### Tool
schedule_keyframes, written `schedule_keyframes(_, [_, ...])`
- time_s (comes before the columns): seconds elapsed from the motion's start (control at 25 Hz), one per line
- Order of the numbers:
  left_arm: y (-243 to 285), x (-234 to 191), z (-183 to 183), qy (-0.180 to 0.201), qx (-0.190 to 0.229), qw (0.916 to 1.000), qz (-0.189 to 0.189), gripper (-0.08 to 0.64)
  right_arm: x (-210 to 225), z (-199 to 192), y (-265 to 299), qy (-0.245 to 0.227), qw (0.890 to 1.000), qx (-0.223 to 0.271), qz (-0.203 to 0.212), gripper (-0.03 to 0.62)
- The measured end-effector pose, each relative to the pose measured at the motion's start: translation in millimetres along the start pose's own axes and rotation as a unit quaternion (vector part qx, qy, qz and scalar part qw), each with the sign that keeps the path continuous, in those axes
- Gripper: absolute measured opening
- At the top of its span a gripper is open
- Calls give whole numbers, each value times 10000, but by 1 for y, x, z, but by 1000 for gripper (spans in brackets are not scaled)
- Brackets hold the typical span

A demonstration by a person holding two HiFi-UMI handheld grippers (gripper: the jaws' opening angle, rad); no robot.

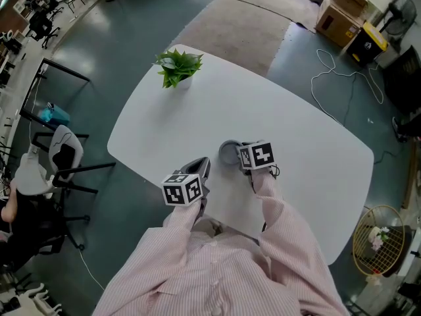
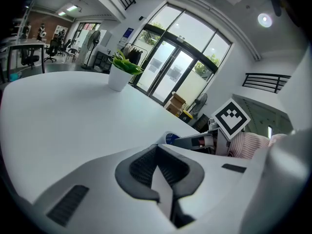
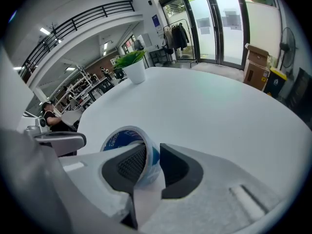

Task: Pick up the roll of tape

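Observation:
The roll of tape [image 1: 227, 153], clear with a blue printed core, rests on the white table [image 1: 296, 124] near the front edge. My right gripper [image 1: 237, 153] points steeply down onto it. In the right gripper view one pad sits inside the roll [image 3: 123, 138] and the other outside, with my right gripper [image 3: 151, 162] shut on the roll's wall. My left gripper [image 1: 203, 166] hovers just left of the roll with its jaws shut and nothing in them [image 2: 156, 167]. From the left gripper view the roll [image 2: 170, 138] peeks out beside the right gripper [image 2: 197, 141].
A potted green plant [image 1: 176, 66] stands at the table's far left corner. Chairs [image 1: 62, 157] sit on the floor at the left. Cardboard boxes [image 1: 339, 8] and a loose cable [image 1: 348, 78] lie on the floor beyond the table at the right.

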State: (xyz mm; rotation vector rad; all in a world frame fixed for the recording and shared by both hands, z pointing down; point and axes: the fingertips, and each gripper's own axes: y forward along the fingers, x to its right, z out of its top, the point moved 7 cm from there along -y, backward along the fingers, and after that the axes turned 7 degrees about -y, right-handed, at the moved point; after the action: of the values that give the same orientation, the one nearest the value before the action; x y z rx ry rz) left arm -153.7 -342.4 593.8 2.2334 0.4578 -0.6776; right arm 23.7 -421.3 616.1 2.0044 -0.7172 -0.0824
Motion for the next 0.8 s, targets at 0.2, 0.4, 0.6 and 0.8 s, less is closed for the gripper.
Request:
schedule_keyframes(0.2, [-5, 2, 4, 158, 82, 9998, -14, 0, -1, 3, -9, 43, 9995, 301, -39, 84])
schedule_keyframes(0.4, [-11, 11, 11, 381, 212, 9989, -155, 0, -7, 9, -24, 59, 9962, 856, 120, 84])
schedule_keyframes(0.6, [-22, 17, 24, 600, 458, 9968, -269, 0, -13, 14, -45, 119, 9888, 1474, 194, 84])
schedule_keyframes(0.8, [-32, 25, 36, 810, 709, 9934, -388, 0, -17, 16, -66, 199, 9780, 2067, 222, 84])
